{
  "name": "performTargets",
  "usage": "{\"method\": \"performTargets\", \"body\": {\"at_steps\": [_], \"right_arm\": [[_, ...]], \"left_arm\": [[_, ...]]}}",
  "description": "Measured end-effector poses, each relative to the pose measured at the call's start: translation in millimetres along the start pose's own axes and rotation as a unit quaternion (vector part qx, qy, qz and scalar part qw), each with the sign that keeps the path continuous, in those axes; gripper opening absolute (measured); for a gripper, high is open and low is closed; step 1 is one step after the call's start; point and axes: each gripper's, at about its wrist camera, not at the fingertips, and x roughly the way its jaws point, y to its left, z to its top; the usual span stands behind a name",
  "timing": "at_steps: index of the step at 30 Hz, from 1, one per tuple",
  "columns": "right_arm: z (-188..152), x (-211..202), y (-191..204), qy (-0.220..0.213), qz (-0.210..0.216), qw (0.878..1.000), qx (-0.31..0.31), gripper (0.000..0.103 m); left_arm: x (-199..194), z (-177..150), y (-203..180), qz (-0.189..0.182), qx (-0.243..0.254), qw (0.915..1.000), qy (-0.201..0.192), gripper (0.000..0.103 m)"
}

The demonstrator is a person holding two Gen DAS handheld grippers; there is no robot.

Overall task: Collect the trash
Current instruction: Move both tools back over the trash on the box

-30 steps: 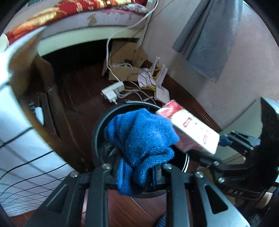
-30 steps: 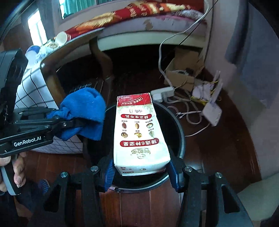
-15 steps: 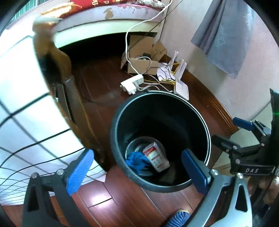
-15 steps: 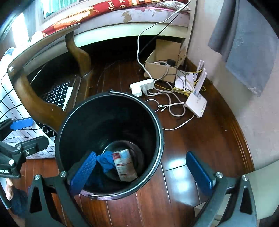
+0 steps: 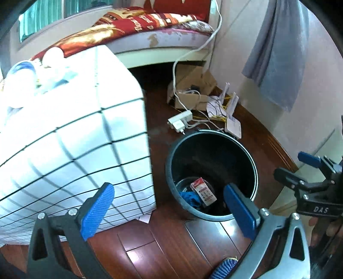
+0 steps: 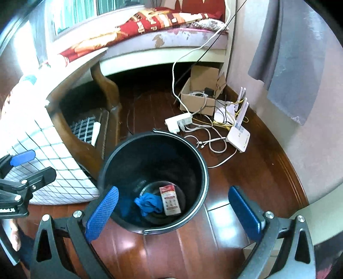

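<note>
Left tool (image 5: 169,206) spread wide, blue pads (image 5: 97,211) far apart, nothing between them; it hangs above the wood floor (image 5: 163,242) between the tabletop's hanging cloth and the bin. Right tool (image 6: 173,211) likewise spread wide and empty, its pads (image 6: 245,213) straddling the near rim of the bin from above. Each tool shows at the edge of the other's view. Black round bin (image 6: 199,163) stands upright on the floor, just beside the curved wooden leg (image 6: 70,137) of the tabletop. At the bin's bottom: a crumpled blue cloth (image 6: 148,202) and a white carton with a red top (image 6: 170,200), lying flat and touching side by side, the cloth to the left of the carton. In the left wrist view the same pair sit low in the bin, cloth (image 5: 191,198) nearer, carton (image 5: 203,190) just beyond. White cloth with a black grid (image 5: 70,141) drapes over the tabletop; items on top are blurred, cannot identify. Beyond the bin, on the floor: a white power strip (image 6: 179,121) with tangled cables, a white router (image 6: 239,137) with upright antennas, then an open cardboard box (image 6: 200,96) near the wall. Farthest: a bed with a red patterned cover (image 6: 154,20), and a grey cloth (image 6: 287,58) hanging on the wall at right.
</note>
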Motion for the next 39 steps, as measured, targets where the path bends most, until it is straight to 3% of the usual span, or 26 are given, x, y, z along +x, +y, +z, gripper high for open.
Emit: {"method": "performTargets", "body": {"at_steps": [11, 21, 23, 25, 31, 39], "right_arm": [[21.4, -36.7, 64.0, -0.047, 0.032, 0.997, -0.044, 0.103], [61.5, -51.3, 139.7, -0.115, 0.113, 0.985, -0.067, 0.103], [69.5, -47.6, 159.7, -0.107, 0.137, 0.982, -0.071, 0.103], [74.1, -46.9, 178.1, -0.096, 0.133, 0.982, -0.094, 0.103], [96.3, -50.6, 236.6, -0.121, 0.131, 0.97, -0.167, 0.103], [133.1, -10.7, 276.1, -0.1, 0.135, 0.967, -0.189, 0.103]], "left_arm": [[-53.5, 3.3, 39.4, 0.027, -0.037, 0.9979, -0.046, 0.103], [-90.3, -3.1, 115.0, 0.098, -0.096, 0.9874, -0.079, 0.103], [-93.2, -5.6, 132.7, 0.112, -0.109, 0.9843, -0.083, 0.103], [-96.2, -6.6, 149.0, 0.119, -0.12, 0.9819, -0.086, 0.103], [-106.8, -6.3, 204.9, 0.128, -0.162, 0.973, -0.104, 0.102], [-86.4, 18.5, 236.0, 0.125, -0.173, 0.9711, -0.107, 0.094]]}}
